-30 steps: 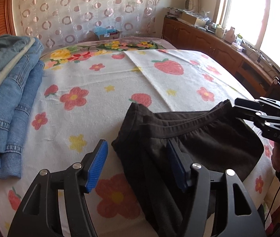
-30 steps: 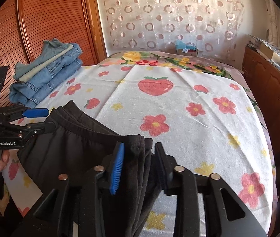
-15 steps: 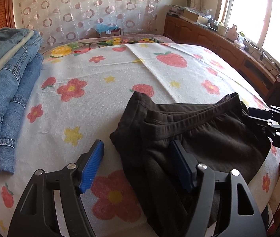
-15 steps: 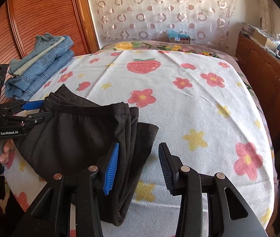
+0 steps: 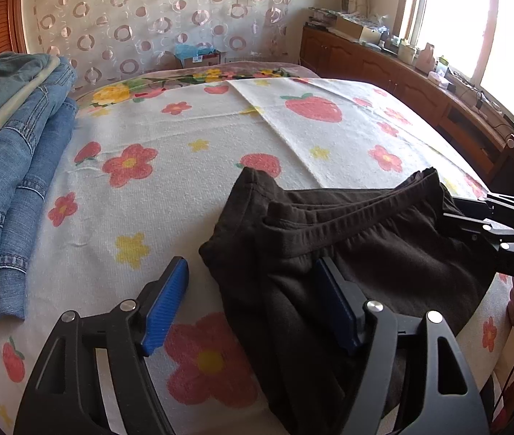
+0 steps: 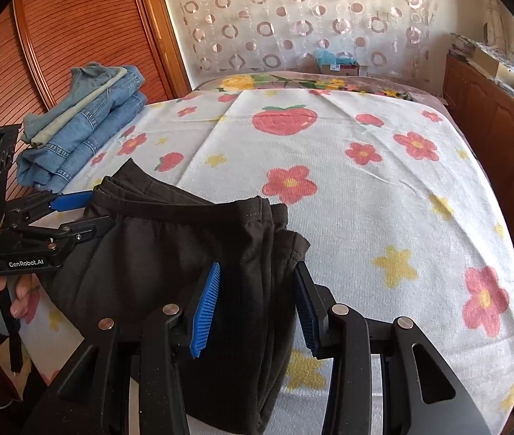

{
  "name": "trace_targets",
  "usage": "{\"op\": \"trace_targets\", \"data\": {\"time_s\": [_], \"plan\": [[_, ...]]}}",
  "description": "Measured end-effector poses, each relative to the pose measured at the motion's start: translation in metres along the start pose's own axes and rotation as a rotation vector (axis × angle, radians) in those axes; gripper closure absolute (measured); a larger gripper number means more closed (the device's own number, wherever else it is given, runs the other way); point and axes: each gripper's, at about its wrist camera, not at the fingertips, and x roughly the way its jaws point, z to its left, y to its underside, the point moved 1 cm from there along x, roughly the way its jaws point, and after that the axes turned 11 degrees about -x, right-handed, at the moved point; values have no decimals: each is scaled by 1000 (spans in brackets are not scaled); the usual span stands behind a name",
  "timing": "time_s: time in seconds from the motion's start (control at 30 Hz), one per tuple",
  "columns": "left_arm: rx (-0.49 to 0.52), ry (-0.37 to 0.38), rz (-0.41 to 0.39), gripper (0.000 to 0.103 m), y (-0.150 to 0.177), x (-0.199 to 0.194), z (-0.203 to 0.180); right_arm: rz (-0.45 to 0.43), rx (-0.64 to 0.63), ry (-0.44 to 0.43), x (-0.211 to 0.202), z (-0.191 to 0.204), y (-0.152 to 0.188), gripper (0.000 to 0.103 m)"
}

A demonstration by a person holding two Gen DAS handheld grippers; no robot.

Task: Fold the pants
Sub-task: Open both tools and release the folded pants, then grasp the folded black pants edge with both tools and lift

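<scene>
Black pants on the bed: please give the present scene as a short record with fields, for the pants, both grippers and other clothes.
pants: black pants, folded, lying on the flowered bed cover at its near edge
left gripper: left gripper open, fingers astride one end of the pants
right gripper: right gripper open, fingers astride the other end
other clothes: stack of folded jeans at the bed's left side

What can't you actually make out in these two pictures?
- black pants: near end runs under the left gripper and off the bottom edge in both views.
- Sideboard clutter: too small to identify, left view.
- right gripper: whether its open fingers touch cloth is unclear.
</scene>
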Motion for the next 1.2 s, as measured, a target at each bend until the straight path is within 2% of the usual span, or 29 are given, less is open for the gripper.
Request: {"op": "trace_targets", "data": {"time_s": [0.27,0.43,0.47,0.53,0.83,0.9,1.1,1.2], "plan": [[2,-9,1,25,0,0,0,4,-52,62,-1,9,3,61],[-11,-2,1,26,0,-1,2,1,-46,78,-2,12,2,65],[-20,1,1,28,-1,-1,3,0,-43,77,-2,11,3,66],[-34,21,2,39,-2,-2,3,-3,-38,77,-2,11,3,67],[-47,66,16,64,-1,-5,-3,-8,-21,68,-4,7,3,74],[-42,66,7,70,-1,-7,-5,-11,-15,61,-5,7,4,78],[-49,83,-24,82,-1,-19,-3,-14,-11,40,-6,7,4,93],[-33,79,-49,86,0,-26,-7,-35,4,13,-11,4,4,94]]}}
